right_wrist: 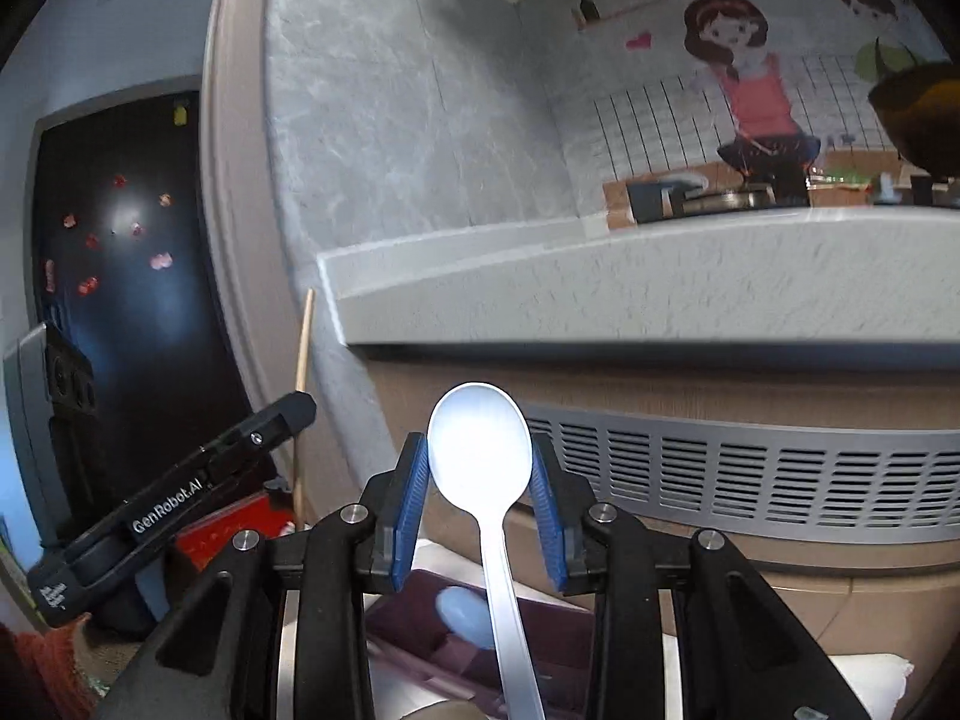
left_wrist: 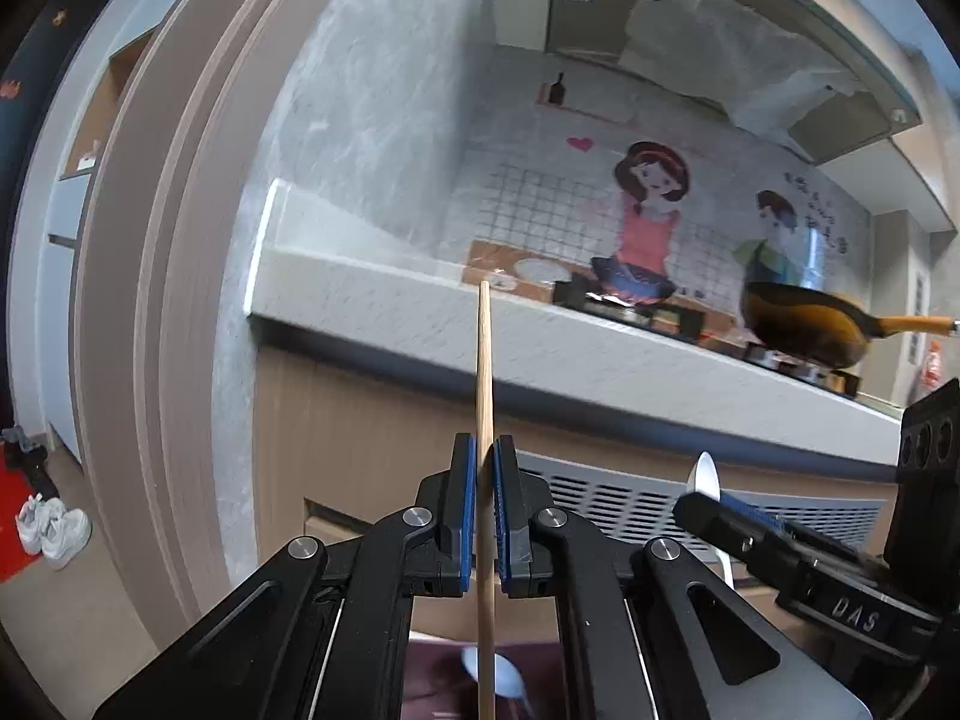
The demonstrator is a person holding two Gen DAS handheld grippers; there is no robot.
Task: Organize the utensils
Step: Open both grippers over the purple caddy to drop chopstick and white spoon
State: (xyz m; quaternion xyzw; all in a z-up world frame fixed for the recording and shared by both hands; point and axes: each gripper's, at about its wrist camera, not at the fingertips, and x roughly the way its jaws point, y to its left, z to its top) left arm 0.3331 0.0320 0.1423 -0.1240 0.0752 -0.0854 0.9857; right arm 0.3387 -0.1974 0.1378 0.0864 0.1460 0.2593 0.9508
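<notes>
My left gripper (left_wrist: 486,450) is shut on a wooden chopstick (left_wrist: 485,372) that stands upright between the blue pads, held up in the air facing the kitchen counter. My right gripper (right_wrist: 480,450) is shut on a white plastic spoon (right_wrist: 480,450), bowl up, its handle running down between the fingers. The right gripper with the spoon's tip (left_wrist: 705,474) shows at the right of the left wrist view. The left gripper (right_wrist: 288,411) and its chopstick (right_wrist: 303,360) show at the left of the right wrist view. Below both, a dark maroon tray (right_wrist: 540,618) holds another pale spoon (right_wrist: 465,615).
A grey stone counter (left_wrist: 540,336) runs ahead with a cabinet and a vent grille (right_wrist: 750,474) under it. A dark pan (left_wrist: 804,324) sits on the stove at the right. A door frame (left_wrist: 156,300) and a black fridge (right_wrist: 120,270) stand at the left.
</notes>
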